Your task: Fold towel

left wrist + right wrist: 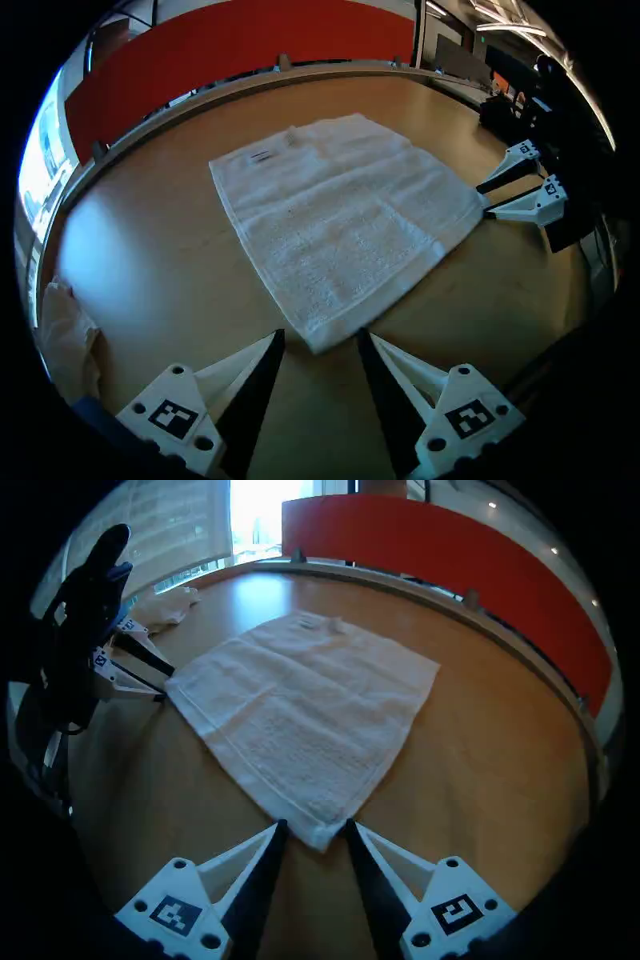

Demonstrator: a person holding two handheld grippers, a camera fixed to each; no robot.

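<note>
A white towel (pixel 344 216) lies spread flat on the wooden table (pixel 144 264). My left gripper (pixel 320 336) stands open low over the table, and the towel's near corner reaches in between its fingertips. In the left gripper view my right gripper (pixel 483 202) is at the towel's right corner, open. In the right gripper view the towel (pixel 304 704) points one corner into the gap of my open right gripper (pixel 314 826). Over at the towel's left corner is my left gripper (pixel 166 685), with a dark-sleeved hand behind it.
A crumpled white cloth (pixel 64 336) lies near the table's edge beside my left gripper, also seen in the right gripper view (pixel 164 608). A raised rim (pixel 240 84) and a red panel (pixel 240 40) close off the far side. Bare wood surrounds the towel.
</note>
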